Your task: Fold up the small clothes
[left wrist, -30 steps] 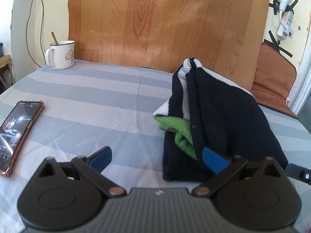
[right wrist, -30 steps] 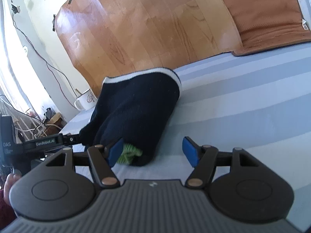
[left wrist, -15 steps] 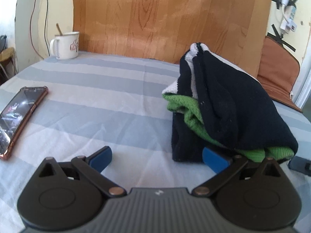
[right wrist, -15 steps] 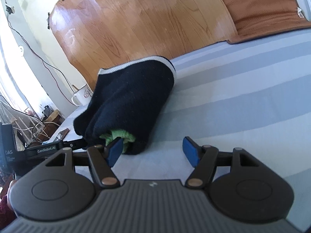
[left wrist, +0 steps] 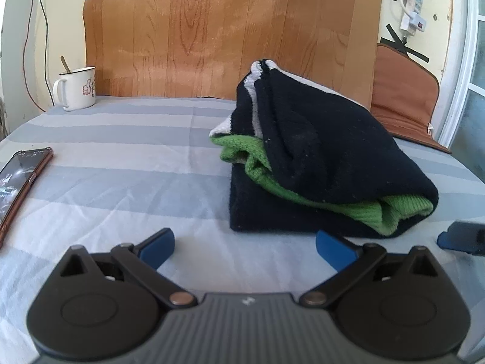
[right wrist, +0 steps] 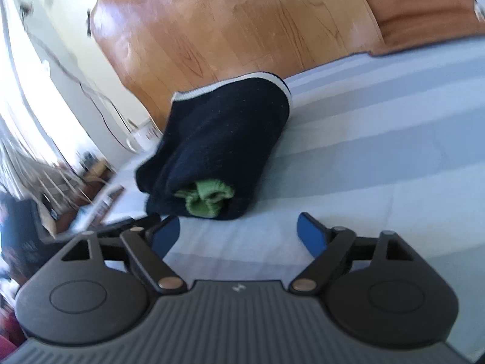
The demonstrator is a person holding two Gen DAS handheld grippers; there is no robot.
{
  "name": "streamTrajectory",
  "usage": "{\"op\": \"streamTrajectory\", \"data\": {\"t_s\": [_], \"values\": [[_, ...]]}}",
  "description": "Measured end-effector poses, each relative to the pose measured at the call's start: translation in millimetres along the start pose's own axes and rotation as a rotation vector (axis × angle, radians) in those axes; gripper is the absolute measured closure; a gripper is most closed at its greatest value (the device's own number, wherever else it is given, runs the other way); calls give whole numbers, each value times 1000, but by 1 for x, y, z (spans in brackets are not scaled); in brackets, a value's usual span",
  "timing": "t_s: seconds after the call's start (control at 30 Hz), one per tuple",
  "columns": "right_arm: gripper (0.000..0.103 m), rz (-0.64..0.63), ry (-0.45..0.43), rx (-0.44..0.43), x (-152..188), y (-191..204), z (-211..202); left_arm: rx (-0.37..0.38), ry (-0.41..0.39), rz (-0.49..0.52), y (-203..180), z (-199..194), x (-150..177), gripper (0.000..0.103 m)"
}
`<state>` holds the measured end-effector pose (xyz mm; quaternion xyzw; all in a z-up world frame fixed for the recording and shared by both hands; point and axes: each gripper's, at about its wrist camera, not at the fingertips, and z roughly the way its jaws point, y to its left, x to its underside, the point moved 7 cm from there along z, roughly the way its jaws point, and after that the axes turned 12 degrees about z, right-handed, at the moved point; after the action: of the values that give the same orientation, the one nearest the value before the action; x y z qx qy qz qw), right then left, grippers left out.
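A folded black knit garment (left wrist: 318, 157) with green cuffs and a white edge lies in a thick bundle on the blue-striped sheet (left wrist: 127, 163). In the left wrist view my left gripper (left wrist: 245, 247) stands open just in front of the bundle, nothing between its blue pads. The right wrist view shows the same garment (right wrist: 224, 139) from its green-cuffed end. My right gripper (right wrist: 239, 235) sits just short of that end, its jaws opening, with only sheet between them. One blue fingertip of the right gripper (left wrist: 460, 238) shows at the right edge of the left wrist view.
A white enamel mug (left wrist: 77, 88) with a spoon stands at the back left. A phone (left wrist: 21, 179) in a brown case lies at the left edge. A wood-pattern board (left wrist: 230, 30) leans behind the bed, and a brown cushion (left wrist: 403, 103) rests at the back right.
The garment has come down from a raised bundle and settled lower on the sheet, green cuffs now showing. My right gripper's jaws have spread wider and let go. My left gripper drew back.
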<state>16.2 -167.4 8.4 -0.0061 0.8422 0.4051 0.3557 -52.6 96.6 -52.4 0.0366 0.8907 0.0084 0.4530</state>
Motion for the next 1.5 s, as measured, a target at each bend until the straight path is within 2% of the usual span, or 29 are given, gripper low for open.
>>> {"op": "streamTrajectory", "data": {"t_s": [0.13,0.37,0.63,0.9,1.5], "values": [[12,47,-22,-30,0,-2,-3,-1,-7,-13,-1,-1,0,0],[10,40,-19,-34,1,1,-4,17,-16,-30,-3,-5,2,0],[8,33,5,-53,2,3,-2,-13,9,-26,-8,-3,1,0],[6,23,9,-57,3,4,-2,-46,47,28,-15,0,2,0],[4,-9,18,-62,3,6,0,-19,61,7,-12,-2,1,0]]}}
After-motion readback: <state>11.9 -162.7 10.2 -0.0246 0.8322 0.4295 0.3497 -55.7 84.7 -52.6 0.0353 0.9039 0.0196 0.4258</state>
